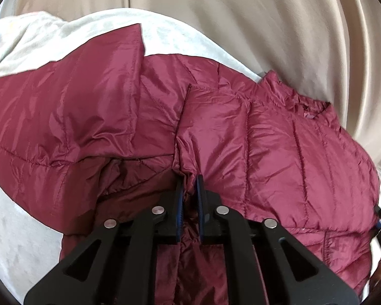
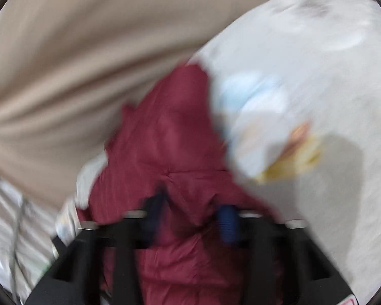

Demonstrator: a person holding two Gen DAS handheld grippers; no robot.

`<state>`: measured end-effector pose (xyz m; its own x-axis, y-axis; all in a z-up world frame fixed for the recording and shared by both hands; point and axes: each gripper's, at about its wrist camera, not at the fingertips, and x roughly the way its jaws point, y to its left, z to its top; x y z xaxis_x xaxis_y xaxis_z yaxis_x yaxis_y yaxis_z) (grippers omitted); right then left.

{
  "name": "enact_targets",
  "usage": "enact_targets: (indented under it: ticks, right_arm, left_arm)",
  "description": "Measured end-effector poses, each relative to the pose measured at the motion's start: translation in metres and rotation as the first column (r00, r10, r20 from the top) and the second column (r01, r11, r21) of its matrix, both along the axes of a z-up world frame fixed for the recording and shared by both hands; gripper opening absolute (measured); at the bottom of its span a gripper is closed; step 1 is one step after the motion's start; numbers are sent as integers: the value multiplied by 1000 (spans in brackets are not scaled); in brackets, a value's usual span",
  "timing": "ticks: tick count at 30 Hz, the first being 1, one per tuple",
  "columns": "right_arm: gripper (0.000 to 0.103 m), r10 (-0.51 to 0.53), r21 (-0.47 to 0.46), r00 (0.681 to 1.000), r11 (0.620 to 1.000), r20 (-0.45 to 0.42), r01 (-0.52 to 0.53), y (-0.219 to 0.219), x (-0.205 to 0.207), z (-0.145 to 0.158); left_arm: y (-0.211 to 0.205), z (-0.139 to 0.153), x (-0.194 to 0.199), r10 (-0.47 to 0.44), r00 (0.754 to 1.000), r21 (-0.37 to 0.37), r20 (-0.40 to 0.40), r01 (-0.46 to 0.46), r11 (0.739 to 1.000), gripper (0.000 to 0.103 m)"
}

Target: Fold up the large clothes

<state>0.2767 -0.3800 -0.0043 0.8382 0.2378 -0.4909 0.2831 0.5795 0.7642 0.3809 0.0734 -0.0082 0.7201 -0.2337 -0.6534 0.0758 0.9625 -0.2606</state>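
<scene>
light: soft, even, fairly bright | glare: sheen seen on jacket (image 1: pixel 241 127) | shadow: grey patch cast on white sheet (image 2: pixel 343 152) | blur: left view sharp, right view heavily smeared | edges: fisheye bending, dark corners

No legible text, label, brand or number is showing in either wrist view. A small red-and-white sticker (image 2: pixel 348 302) is peeking in at the bottom edge of the right wrist view, too blurred and cropped to read.

Jacket (image 1: pixel 241 127) lies on the blanket (image 1: pixel 165 33) – spread ahead of & between left fingers (image 1: pixel 200 198); curtain (image 1: pixel 266 12) behind blanket.
</scene>
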Motion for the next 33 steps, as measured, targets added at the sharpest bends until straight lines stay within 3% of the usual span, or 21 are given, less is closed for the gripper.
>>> enact_targets:
  ticks: [1,3,6,11,15,16,18,22,24,26,27,31,32,33]
  right_arm:
    - [0,-4,-4,1000,1000,-14,4,-5,1,-5]
    - [0,74,-85,987,993,-142,-87,2,19,-26]
    - [0,48,-140,991,988,-124,-66,4,12,-16]
    - [2,-3,-138,997,990,-75,-8,17,-14,24]
    - [7,-18,-283,997,959,-68,-2,36,-24,58]
    - [13,-16,-301,998,954,-53,0,41,-21,64]
    - [13,25,-391,999,919,-45,-40,57,-5,73]
    - [13,127,-476,990,868,-55,-138,98,22,73]
    - [13,191,-547,978,811,-87,-207,127,38,72]
    - [13,174,-636,974,739,-142,-225,147,44,67]
    - [11,146,-660,977,720,-159,-215,147,44,65]
    - [10,-39,-663,980,741,-197,-104,89,22,42]
    - [10,-88,-630,971,773,-221,-73,60,12,31]
    - [6,-85,-548,969,835,-231,-57,33,2,17]
  left_arm:
    - [-5,-1,1,-17,1000,17,0,17,1000,8]
    - [-16,-3,2,-33,999,75,-3,33,997,8]
    - [-18,-3,3,-35,999,99,0,35,994,8]
    - [-10,-4,4,-50,999,45,1,50,998,9]
    - [-13,-4,3,-55,998,58,6,54,997,12]
    - [-15,-4,3,-55,998,68,7,55,996,13]
    - [-18,-3,1,-57,998,84,11,56,995,13]
    - [-21,-3,0,-58,998,94,13,56,994,13]
    - [-21,-3,-1,-59,998,97,12,57,994,13]
    - [-21,-2,0,-58,998,95,13,57,994,13]
    - [-21,-2,-1,-59,998,91,12,57,994,13]
    - [-18,-3,0,-62,998,62,10,61,996,14]
    - [-18,-3,0,-64,998,61,10,63,996,18]
    - [-19,-3,-1,-85,996,52,15,84,995,33]
